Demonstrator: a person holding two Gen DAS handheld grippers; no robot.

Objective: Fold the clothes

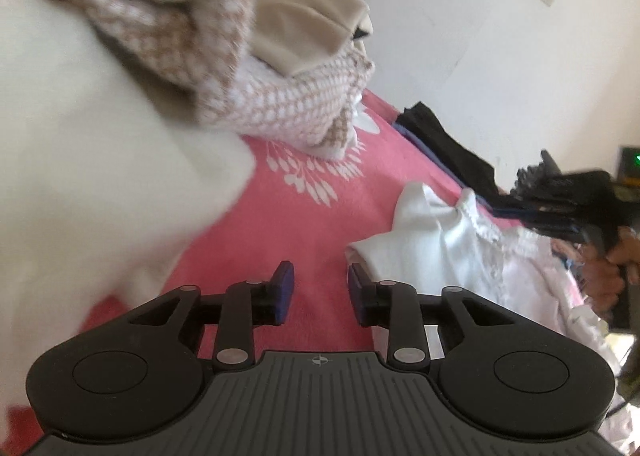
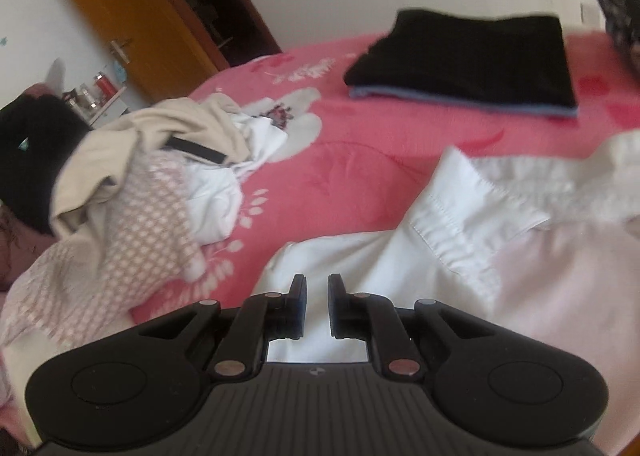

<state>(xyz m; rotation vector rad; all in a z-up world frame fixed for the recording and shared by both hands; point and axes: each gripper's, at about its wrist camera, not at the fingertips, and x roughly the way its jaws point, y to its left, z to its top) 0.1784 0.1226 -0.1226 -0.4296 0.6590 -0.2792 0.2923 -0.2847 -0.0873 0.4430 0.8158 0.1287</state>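
The white shirt lies flat on the pink bedspread, its stitched cuff edge turned up and a frilled strip running along its far side; the cloth is smooth near the cuff and blurred toward the right border. The right tool hangs just above the shirt's near edge, its fingers a narrow gap apart with nothing between them, the pads clear of the cloth. In the left wrist view the same shirt sits to the right of the left tool, whose fingers are spread over bare bedspread and grip nothing. Between the shirt and the heap of unfolded clothes to its left runs an open strip of bedspread. Beyond the shirt, near the wall, a folded black garment rests on a blue one, well apart from the shirt. A knitted brown-and-white piece and a large white mass crowd the left tool's upper left, very close to the lens and blurred. A hand holding the other tool shows past the shirt's right side
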